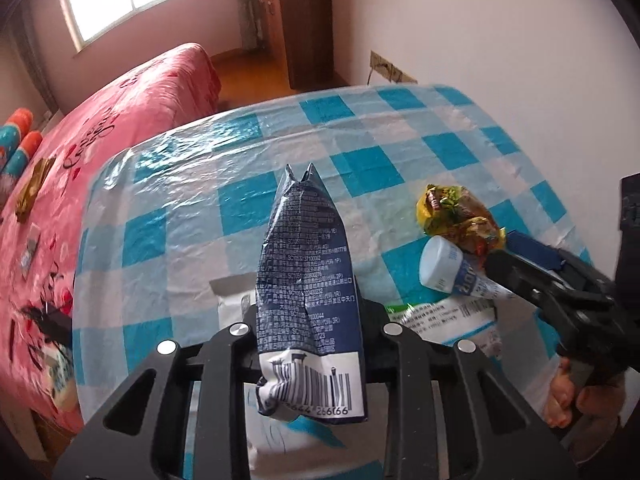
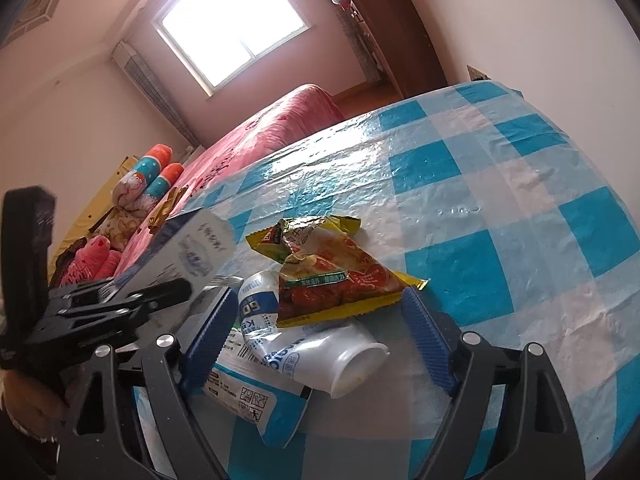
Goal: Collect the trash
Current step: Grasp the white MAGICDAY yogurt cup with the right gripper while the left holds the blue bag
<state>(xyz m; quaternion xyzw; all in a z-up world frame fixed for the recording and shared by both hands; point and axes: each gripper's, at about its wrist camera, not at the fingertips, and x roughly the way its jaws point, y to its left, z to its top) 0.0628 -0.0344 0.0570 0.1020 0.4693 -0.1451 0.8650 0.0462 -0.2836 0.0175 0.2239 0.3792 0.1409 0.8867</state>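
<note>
two grippers work over a small heap of trash on the bench [image 2: 500, 208], which wears a blue and white checked plastic cover. the left gripper [image 1: 310, 332] is clenched on a dark blue snack packet [image 1: 306, 264], its jaws pinching the lower part just above the barcode, so the packet stands up and away from the camera with its notched top edge in the air; in the right wrist view that packet [image 2: 192, 248] shows as a pale box-like shape lifted at the left. the right gripper [image 2: 320, 332] is released, its blue ribbed pads standing wide to either side of the heap, with nothing pressed between them. between those pads lie a yellow and red snack wrapper [image 2: 336, 272], crumpled and resting on top of a white plastic bottle [image 2: 320, 356] with blue print, lying on its side with its open mouth toward the camera. beneath both lies a flat white and blue pouch [image 2: 248, 392], near the bench's near edge. whether either pad touches the wrapper i cannot tell. beyond the bench stand a bed [image 1: 132, 96] with a pink printed cover and a bright window [image 2: 236, 28].
</note>
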